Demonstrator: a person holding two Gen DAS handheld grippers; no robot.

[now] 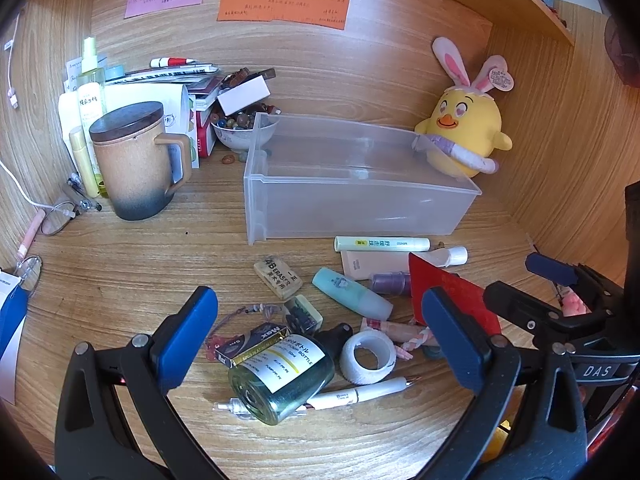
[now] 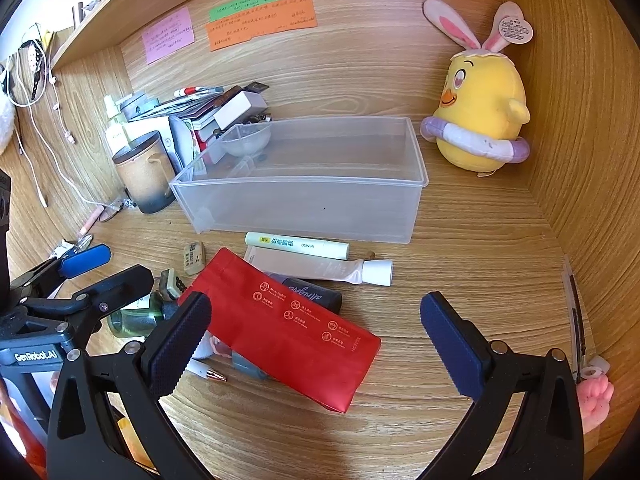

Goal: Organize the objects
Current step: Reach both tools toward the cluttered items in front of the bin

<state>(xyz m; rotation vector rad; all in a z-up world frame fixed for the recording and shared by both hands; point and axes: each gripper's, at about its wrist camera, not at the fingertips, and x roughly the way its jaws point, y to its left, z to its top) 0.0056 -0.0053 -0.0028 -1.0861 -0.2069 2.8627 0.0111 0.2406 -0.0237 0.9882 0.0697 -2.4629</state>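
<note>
Both tools idle, nothing gripped. Left gripper [image 1: 318, 330] spread wide over the clutter; right gripper [image 2: 316, 338] likewise spread wide, hovering above the flat red fabric pouch [image 2: 286, 326].

Destination looks to be the clear rectangular plastic bin [image 2: 304, 204], empty, standing at the back of the wooden desk [image 2: 460, 280], well beyond both tools.

Step in hand, as judged: the first pick. The pouch lies partly on top of other items, so a pinch across its narrow width, near one end, should lift it without dragging the white-capped tube [image 2: 332, 270] beside it.

Left side: the green glass bottle with white label [image 1: 282, 376] lies on its side between the left fingers, touching a black-and-gold staple box [image 1: 250, 344]. The white tape roll [image 1: 368, 356] sits just beside it and the white pen [image 1: 360, 392] lies against its base. The bottle is round, so it may roll; grip across the body.

The yellow plush chick [image 2: 478, 120] stands right of the bin.
</note>
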